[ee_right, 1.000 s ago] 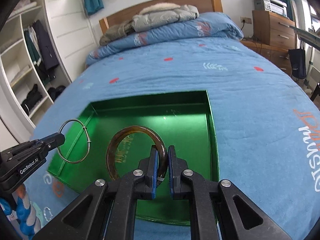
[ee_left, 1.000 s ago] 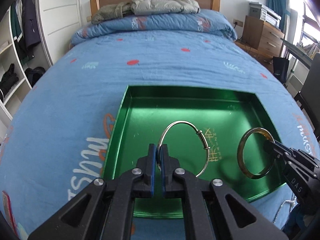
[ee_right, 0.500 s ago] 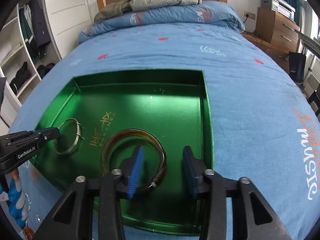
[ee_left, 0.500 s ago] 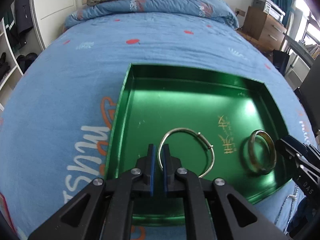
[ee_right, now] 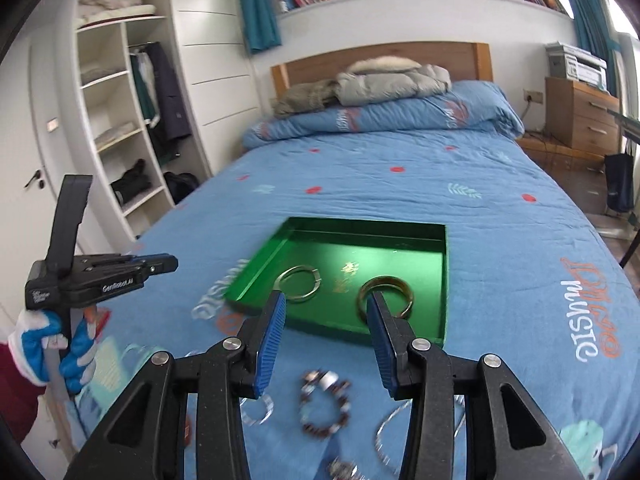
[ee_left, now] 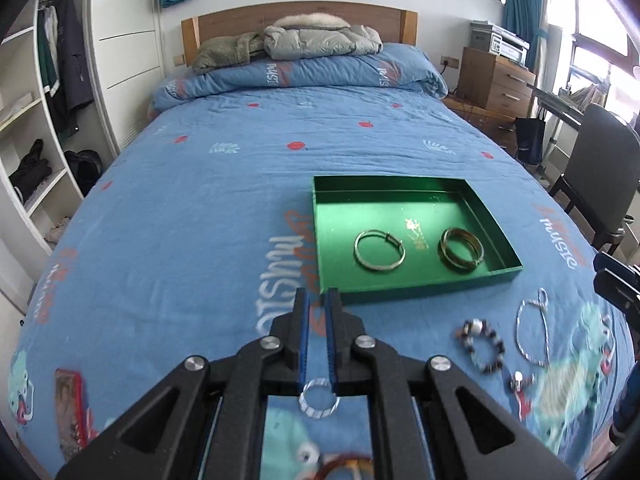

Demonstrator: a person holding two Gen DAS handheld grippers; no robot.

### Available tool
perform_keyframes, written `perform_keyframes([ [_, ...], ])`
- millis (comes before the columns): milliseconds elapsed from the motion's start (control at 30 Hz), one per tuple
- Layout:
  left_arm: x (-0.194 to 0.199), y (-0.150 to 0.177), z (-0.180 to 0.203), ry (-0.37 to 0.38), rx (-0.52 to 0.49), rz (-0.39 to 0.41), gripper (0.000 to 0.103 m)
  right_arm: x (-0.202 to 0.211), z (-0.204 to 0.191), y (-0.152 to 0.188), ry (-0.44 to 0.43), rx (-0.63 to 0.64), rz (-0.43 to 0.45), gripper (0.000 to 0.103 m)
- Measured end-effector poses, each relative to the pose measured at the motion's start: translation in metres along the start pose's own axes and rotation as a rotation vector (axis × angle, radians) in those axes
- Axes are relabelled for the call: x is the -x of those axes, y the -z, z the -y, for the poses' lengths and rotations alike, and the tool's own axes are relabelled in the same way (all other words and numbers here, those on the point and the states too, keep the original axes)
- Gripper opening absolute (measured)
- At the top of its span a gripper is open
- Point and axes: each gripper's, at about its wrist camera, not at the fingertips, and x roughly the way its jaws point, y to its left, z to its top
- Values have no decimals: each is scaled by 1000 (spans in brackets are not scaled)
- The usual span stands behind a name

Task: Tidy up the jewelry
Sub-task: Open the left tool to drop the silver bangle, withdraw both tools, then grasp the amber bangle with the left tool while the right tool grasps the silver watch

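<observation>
A green tray (ee_left: 416,296) (ee_right: 445,264) lies on the blue bedspread. In it lie a silver bangle (ee_left: 379,256) (ee_right: 300,279) and a brown bangle (ee_left: 461,249) (ee_right: 385,291). My left gripper (ee_left: 317,300) is pulled back from the tray, its jaws a narrow gap apart and empty; a clear ring (ee_left: 319,393) lies on the bed beneath it. My right gripper (ee_right: 326,304) is wide open and empty above a beaded bracelet (ee_right: 325,404) (ee_left: 482,346). A silver chain (ee_left: 532,330) (ee_right: 394,436) lies to the right of the beads.
More small jewelry lies on the bedspread near the front edge. A red card (ee_left: 69,400) lies at the left. A folded quilt and jackets (ee_left: 320,42) are at the headboard. Open shelves stand left, a wooden dresser (ee_left: 494,82) and chair (ee_left: 596,184) right.
Both grippers let go of their bangles, which now lie flat in the tray, and pulled back and up from it. The right jaws opened wide.
</observation>
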Motion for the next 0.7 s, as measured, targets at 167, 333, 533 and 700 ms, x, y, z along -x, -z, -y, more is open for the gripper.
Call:
perform_keyframes([
  [167, 47, 44, -22, 10, 30, 18, 14, 38, -31, 32, -38, 32, -2, 42],
  [333, 74, 86, -31, 15, 45, 14, 16, 69, -52, 58, -43, 28, 5, 42],
  [533, 105, 113, -33, 32, 57, 35, 17, 107, -71, 81, -38, 18, 38, 42],
  [700, 121, 126, -32, 38, 68, 49, 25, 130, -72, 92, -9, 7, 64, 42],
])
